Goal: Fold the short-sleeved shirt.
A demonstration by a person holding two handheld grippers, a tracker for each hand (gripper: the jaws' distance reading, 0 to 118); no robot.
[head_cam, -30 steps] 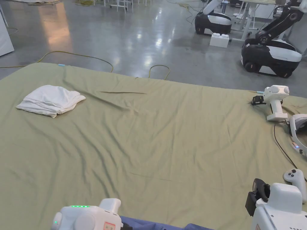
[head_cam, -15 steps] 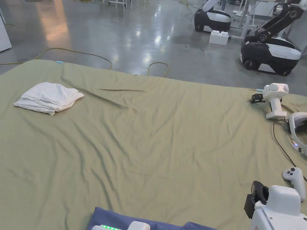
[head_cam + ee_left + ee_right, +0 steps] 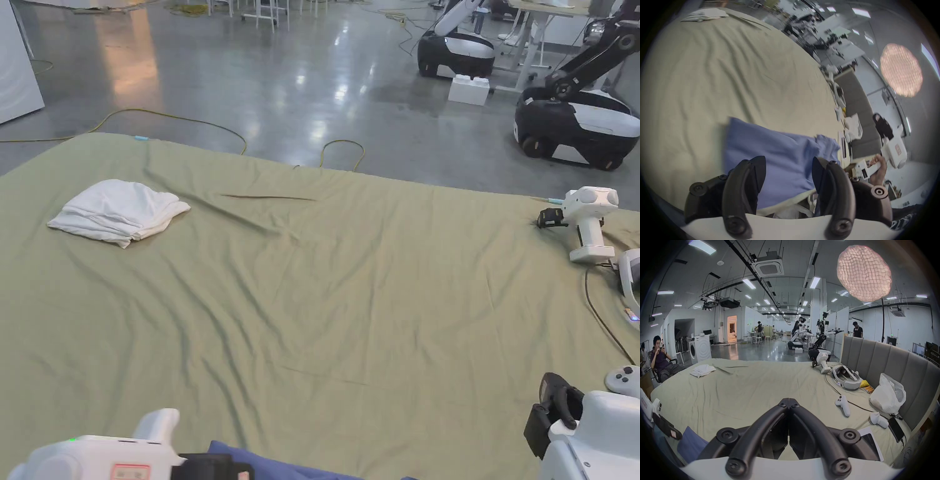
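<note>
A blue shirt (image 3: 275,465) lies bunched at the near edge of the olive bedsheet (image 3: 350,294). In the left gripper view it spreads under the jaws as the blue shirt (image 3: 769,151). My left gripper (image 3: 788,162) hovers over it, open, with neither jaw pressing on the cloth. Its white body, the left gripper (image 3: 212,467), sits at the bottom left of the head view. My right gripper (image 3: 789,400) is shut with nothing between its jaws, held above the sheet to the right of the blue shirt (image 3: 692,443). The right gripper (image 3: 556,415) stands at the bottom right.
A folded white cloth (image 3: 119,209) lies far left. A spare gripper (image 3: 587,222), a headset (image 3: 846,376), two controllers (image 3: 843,405), a cable, a plastic bag (image 3: 886,395) and a tablet (image 3: 870,446) crowd the right side by the grey headboard (image 3: 883,356). Wheeled robots (image 3: 575,119) stand beyond.
The left gripper dropped almost out of the head view, then came back up farther left. The right gripper has barely moved. The head camera shifted slightly.
</note>
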